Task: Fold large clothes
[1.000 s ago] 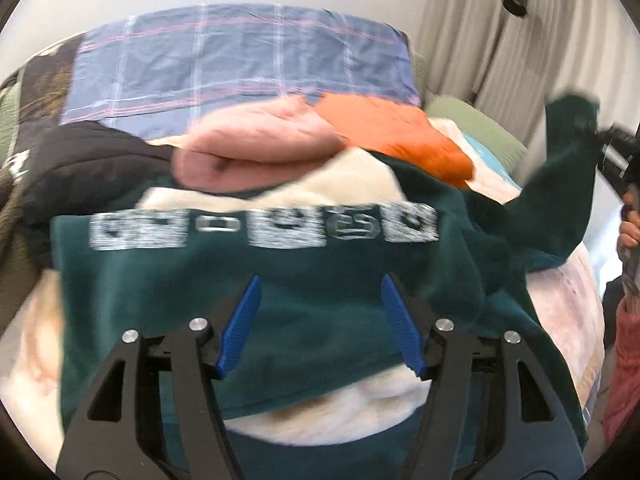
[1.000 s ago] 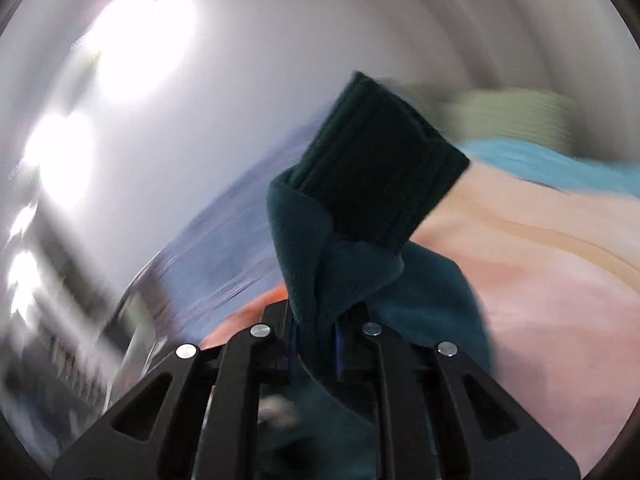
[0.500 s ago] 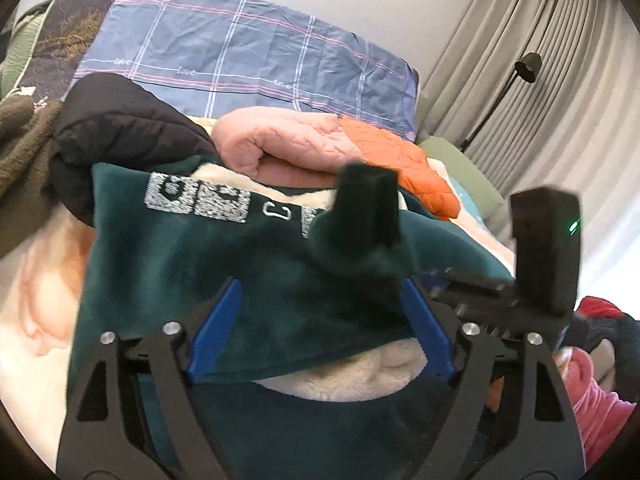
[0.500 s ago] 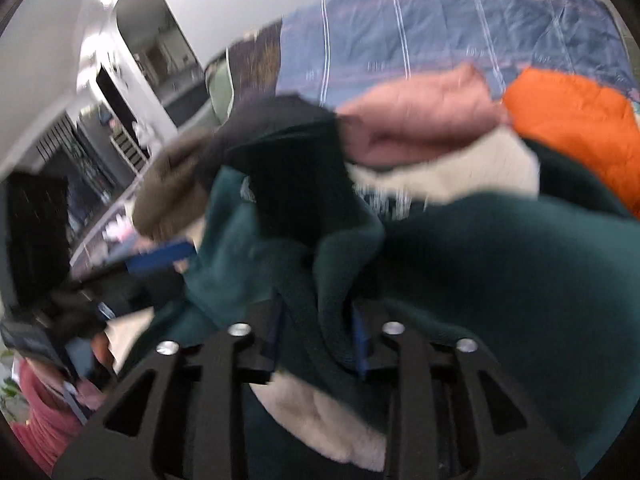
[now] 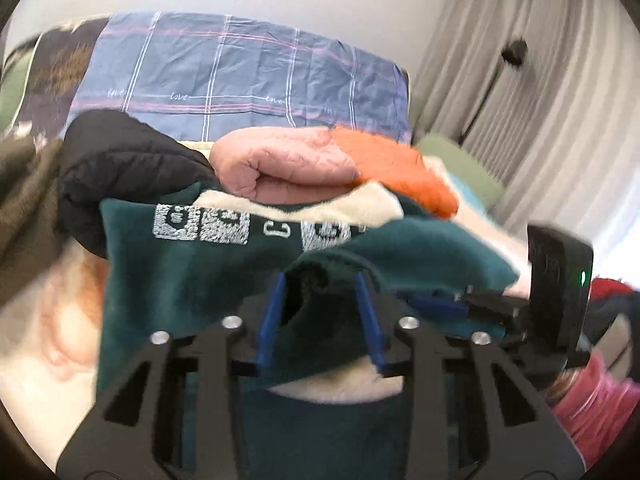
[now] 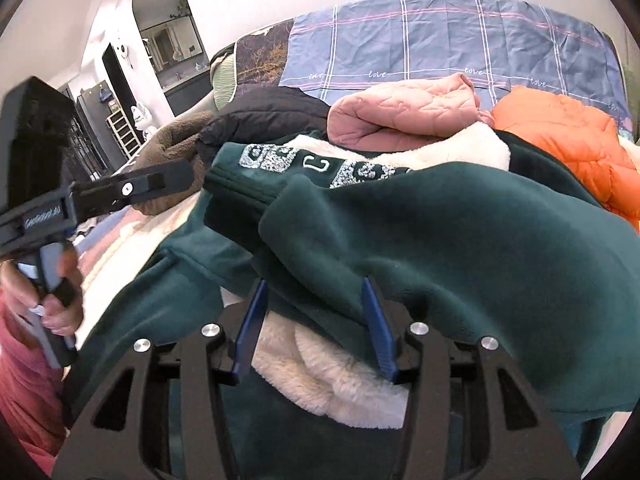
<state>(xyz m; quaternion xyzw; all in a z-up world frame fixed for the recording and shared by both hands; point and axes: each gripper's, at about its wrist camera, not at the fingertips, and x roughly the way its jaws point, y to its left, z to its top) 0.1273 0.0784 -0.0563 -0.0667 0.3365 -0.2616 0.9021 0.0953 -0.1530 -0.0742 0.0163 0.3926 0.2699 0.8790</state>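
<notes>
A dark green fleece sweatshirt (image 5: 192,280) with white lettering and cream lining lies across the bed. Its sleeve end bunches between the blue pads of my left gripper (image 5: 320,284), whose jaws are closing and meet the cloth on both sides. My right gripper (image 6: 312,284) hovers over the same sweatshirt (image 6: 460,232); its jaws are opening, and a green fold drapes loosely between the pads without being pinched. In the left wrist view the right gripper (image 5: 436,304) sits close at the right. The left gripper (image 6: 176,178) shows at the left of the right wrist view, in a hand (image 6: 60,312).
Behind the sweatshirt lie a folded pink quilted jacket (image 5: 288,164), an orange puffer (image 5: 400,168), a black jacket (image 5: 120,160) and a brown garment (image 6: 168,144). A blue checked pillow (image 5: 248,76) stands against the wall. Curtains (image 5: 540,100) hang at the right.
My right gripper swung down from high above with the green sleeve, brought it between the left pads, and has opened. The left jaws went wide, then closed in on the sleeve end.
</notes>
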